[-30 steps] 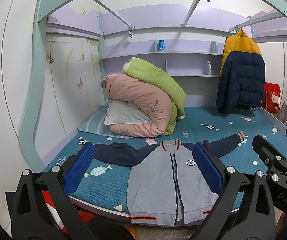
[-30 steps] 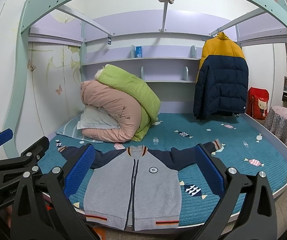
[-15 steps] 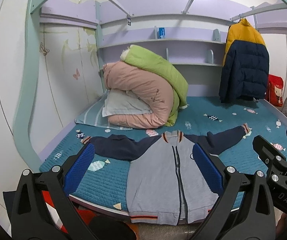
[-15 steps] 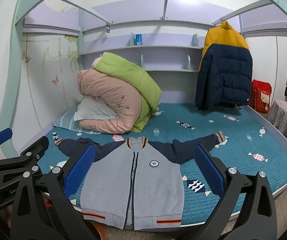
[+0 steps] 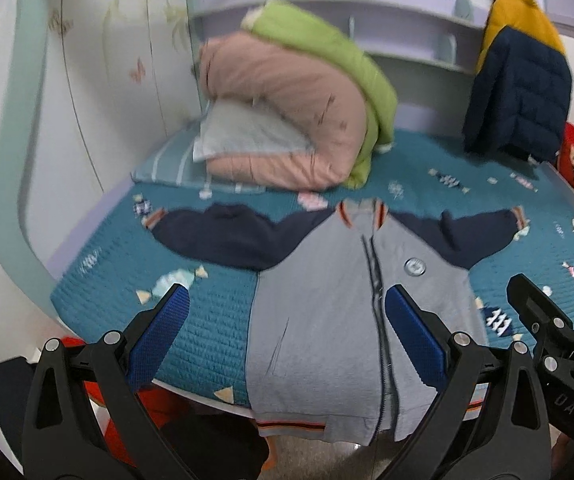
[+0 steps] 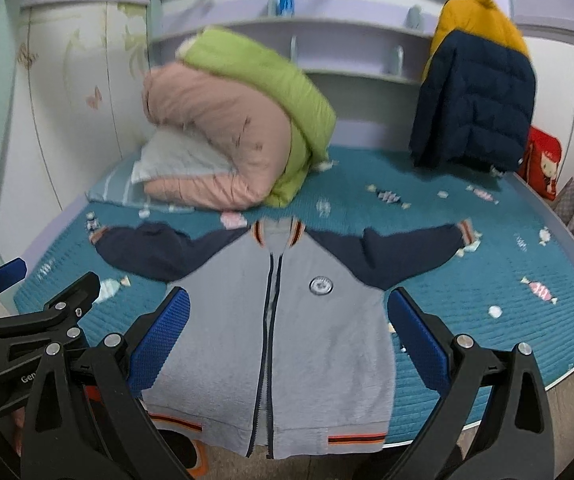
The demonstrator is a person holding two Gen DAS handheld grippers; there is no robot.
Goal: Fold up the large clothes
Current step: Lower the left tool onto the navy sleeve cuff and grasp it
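Jacket hem overhangs the bed edge; left tongs and right tongs gape, empty.

Spread flat on the bed: jacket, sleeves out to left and right, hem over the near edge. Behind it, toward the left, rolled quilts atop a pillow. Hanging at back right: puffer coat. Behind the quilts, shelves.
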